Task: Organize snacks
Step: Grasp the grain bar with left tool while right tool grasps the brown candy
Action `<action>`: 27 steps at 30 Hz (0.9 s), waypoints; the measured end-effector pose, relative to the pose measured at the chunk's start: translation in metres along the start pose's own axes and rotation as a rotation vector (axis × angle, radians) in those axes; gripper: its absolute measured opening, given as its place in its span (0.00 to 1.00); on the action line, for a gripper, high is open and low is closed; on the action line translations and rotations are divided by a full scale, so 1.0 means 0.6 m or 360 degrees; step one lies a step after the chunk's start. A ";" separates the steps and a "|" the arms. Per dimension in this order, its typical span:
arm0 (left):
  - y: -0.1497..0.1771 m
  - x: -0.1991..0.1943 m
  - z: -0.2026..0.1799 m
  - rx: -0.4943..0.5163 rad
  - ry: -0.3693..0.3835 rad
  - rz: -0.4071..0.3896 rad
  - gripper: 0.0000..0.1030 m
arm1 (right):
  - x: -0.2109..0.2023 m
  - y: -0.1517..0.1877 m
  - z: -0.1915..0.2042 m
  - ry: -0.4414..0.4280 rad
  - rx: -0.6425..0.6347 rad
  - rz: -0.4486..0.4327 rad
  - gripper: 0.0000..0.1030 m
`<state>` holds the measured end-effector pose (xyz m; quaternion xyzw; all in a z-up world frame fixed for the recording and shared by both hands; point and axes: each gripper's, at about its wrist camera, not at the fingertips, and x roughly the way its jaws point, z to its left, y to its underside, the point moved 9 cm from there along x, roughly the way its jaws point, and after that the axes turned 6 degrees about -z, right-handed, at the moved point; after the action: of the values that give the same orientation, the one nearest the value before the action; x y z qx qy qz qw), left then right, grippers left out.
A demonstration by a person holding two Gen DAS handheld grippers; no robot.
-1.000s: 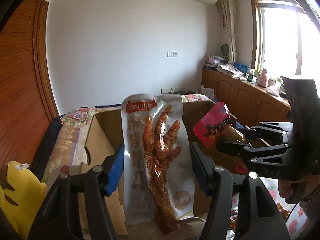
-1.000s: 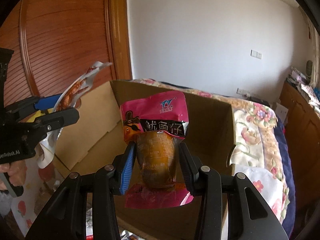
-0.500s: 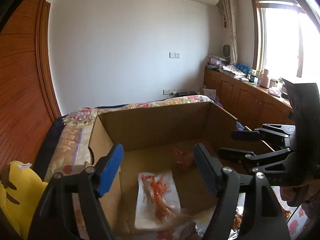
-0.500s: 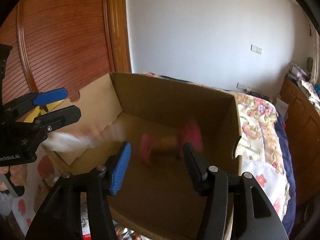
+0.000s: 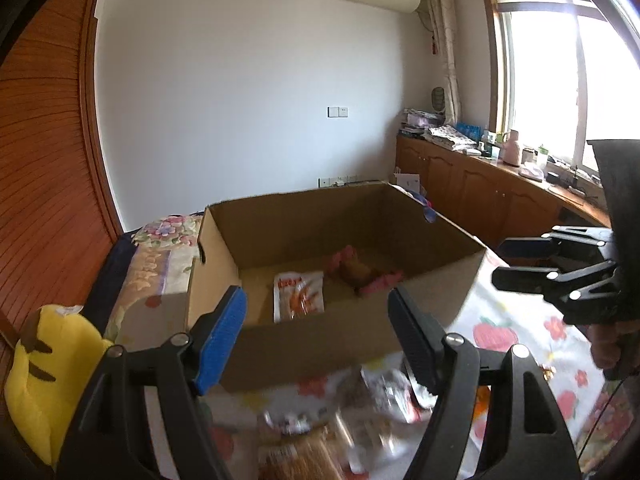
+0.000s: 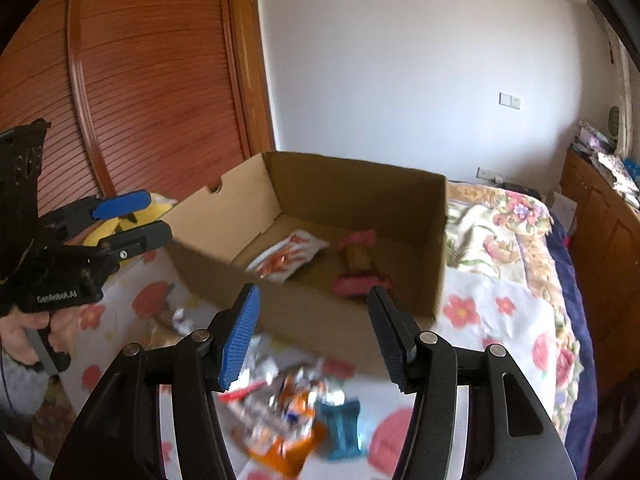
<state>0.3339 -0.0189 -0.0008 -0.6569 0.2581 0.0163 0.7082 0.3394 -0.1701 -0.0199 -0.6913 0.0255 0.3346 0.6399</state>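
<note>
Now both snacks lie in the brown cardboard box [image 5: 316,344] on the bed.
Left hand-held gripper [image 5: 318,334] and right hand-held gripper [image 6: 314,328], jaws just opened, are empty; next, probably the loose packets [image 6: 288,412] at the bed's near edge.

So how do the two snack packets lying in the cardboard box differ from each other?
The white packet is flat, with reddish-orange food showing; the pink packet bulges around a brown lump. The white packet lies nearer the box's handle-hole wall, the pink packet nearer the opposite wall. Both lie loose on the box floor, untouched by either gripper.

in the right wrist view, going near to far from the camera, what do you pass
right hand-held gripper → loose snack packets on the bedspread → cardboard box near wall → pink packet inside → box's far wall → white room wall
</note>
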 end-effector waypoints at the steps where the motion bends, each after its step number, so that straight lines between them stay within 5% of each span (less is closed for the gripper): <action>1: 0.004 -0.005 0.000 0.0002 -0.0002 0.0002 0.72 | -0.013 0.008 0.001 0.0012 -0.0005 -0.0002 0.56; 11: 0.100 -0.058 -0.011 -0.0019 -0.0058 0.0079 0.72 | -0.091 0.122 -0.028 0.0163 0.0058 0.0074 0.56; 27: 0.218 -0.027 -0.001 -0.0128 -0.0124 0.0303 0.72 | -0.077 0.279 -0.089 0.0220 0.0251 0.0325 0.55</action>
<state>0.2726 0.0031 -0.1150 -0.6562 0.2907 0.1193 0.6861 0.2489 -0.2667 -0.1447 -0.6542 0.1661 0.3465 0.6514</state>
